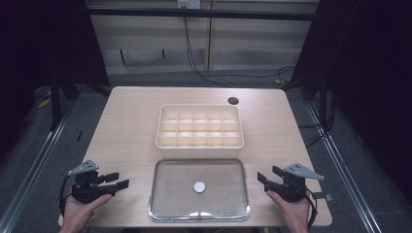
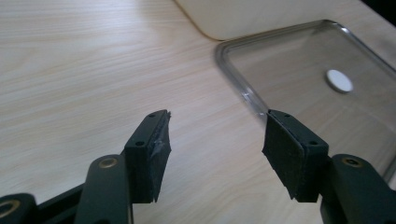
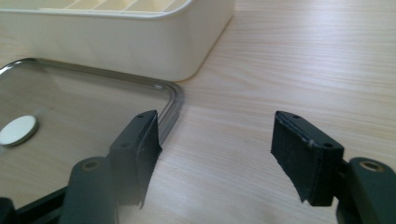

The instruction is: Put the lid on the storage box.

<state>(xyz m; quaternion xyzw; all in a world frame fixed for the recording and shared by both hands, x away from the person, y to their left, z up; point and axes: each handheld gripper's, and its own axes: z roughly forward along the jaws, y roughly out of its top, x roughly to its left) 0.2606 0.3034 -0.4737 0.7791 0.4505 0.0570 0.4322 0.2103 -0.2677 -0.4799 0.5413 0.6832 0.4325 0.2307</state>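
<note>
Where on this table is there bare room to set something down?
Bare wood flanks the divided box and the clear lid on both sides, out to the table edges, plus a strip behind the box. The centre is crowded; the lid nearly meets the box.

The person's arms are running off the bottom edge of the high view. In the left gripper view, the cream box (image 2: 252, 16) is getting cut off at the top. The clear lid (image 3: 70, 107) is sliding off the left edge in the right gripper view.
</note>
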